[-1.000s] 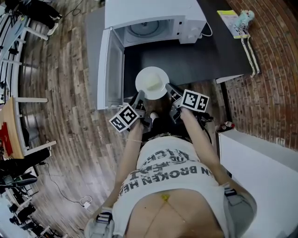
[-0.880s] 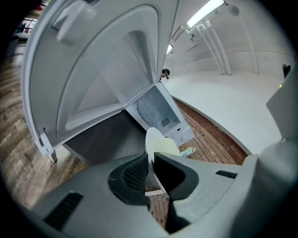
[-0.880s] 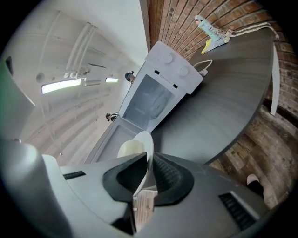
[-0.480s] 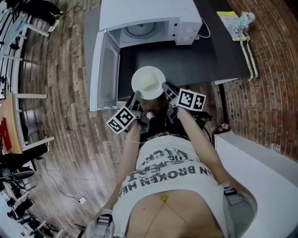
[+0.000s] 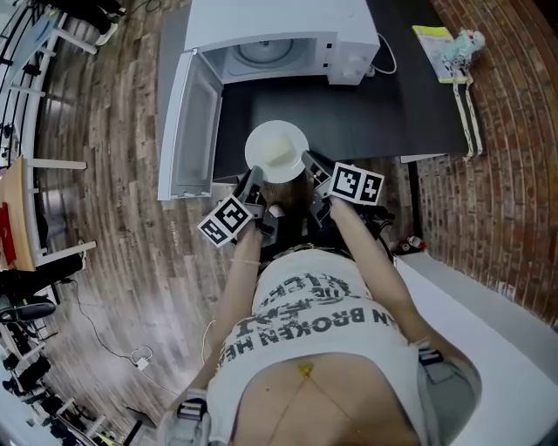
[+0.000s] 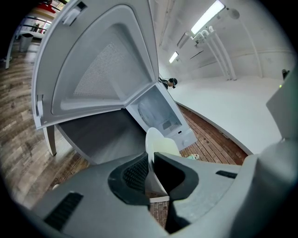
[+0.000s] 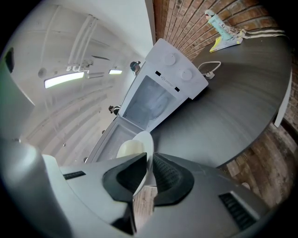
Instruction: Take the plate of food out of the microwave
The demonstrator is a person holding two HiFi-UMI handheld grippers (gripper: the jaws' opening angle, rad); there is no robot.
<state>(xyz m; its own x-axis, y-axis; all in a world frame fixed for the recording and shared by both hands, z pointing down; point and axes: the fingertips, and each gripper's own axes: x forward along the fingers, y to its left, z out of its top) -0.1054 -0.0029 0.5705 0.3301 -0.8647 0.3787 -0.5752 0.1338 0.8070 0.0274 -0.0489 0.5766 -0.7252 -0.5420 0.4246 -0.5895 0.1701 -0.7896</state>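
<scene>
A white plate (image 5: 277, 151) with pale food on it hangs over the front edge of the dark table (image 5: 375, 113), outside the white microwave (image 5: 279, 26). The microwave's door (image 5: 187, 122) is swung wide open to the left, and its cavity holds only the glass turntable. My left gripper (image 5: 254, 180) is shut on the plate's near-left rim. My right gripper (image 5: 310, 164) is shut on its near-right rim. In the left gripper view the plate (image 6: 158, 139) stands edge-on between the left gripper's (image 6: 151, 169) pads. The right gripper view shows the plate's rim (image 7: 142, 144) pinched in the right gripper (image 7: 148, 174).
A yellow booklet with a small toy (image 5: 440, 39) and white strips (image 5: 468, 100) lie at the table's far right. A white cable (image 5: 384, 54) runs beside the microwave. A white counter (image 5: 488, 305) stands at the right. Wooden furniture (image 5: 22, 218) stands on the left.
Both grippers, still clamped on the plate, have shifted it a little, along with the person's body. The microwave door has stayed open.
</scene>
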